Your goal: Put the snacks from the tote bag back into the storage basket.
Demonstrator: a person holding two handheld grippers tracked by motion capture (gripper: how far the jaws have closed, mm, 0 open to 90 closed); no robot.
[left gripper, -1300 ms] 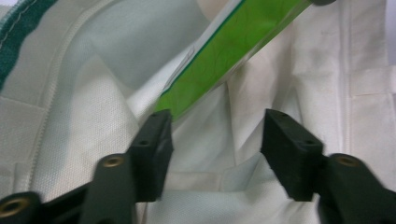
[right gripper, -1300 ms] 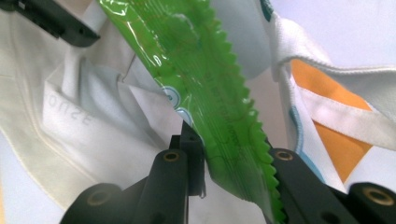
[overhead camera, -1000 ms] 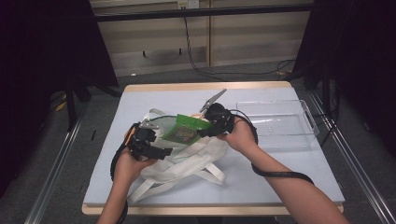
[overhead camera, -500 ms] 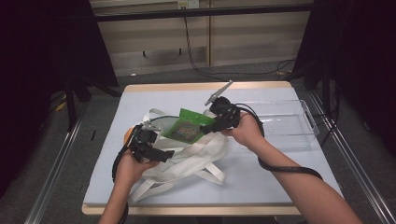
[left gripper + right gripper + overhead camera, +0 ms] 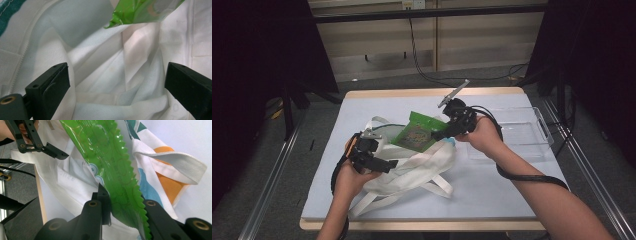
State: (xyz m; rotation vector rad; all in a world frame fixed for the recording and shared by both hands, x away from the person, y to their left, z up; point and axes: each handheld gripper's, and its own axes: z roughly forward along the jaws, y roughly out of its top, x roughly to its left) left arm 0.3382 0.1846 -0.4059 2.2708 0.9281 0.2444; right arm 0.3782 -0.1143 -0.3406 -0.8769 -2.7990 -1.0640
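Jaws of the right gripper (image 5: 438, 135) clamp one green packet (image 5: 417, 133); left gripper (image 5: 388, 163), just opened wide, holds nothing over one white bag (image 5: 422, 167).

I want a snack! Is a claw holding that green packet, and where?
Yes: the right claw pinches the green packet by its zigzag end seam. The left claw holds nothing.
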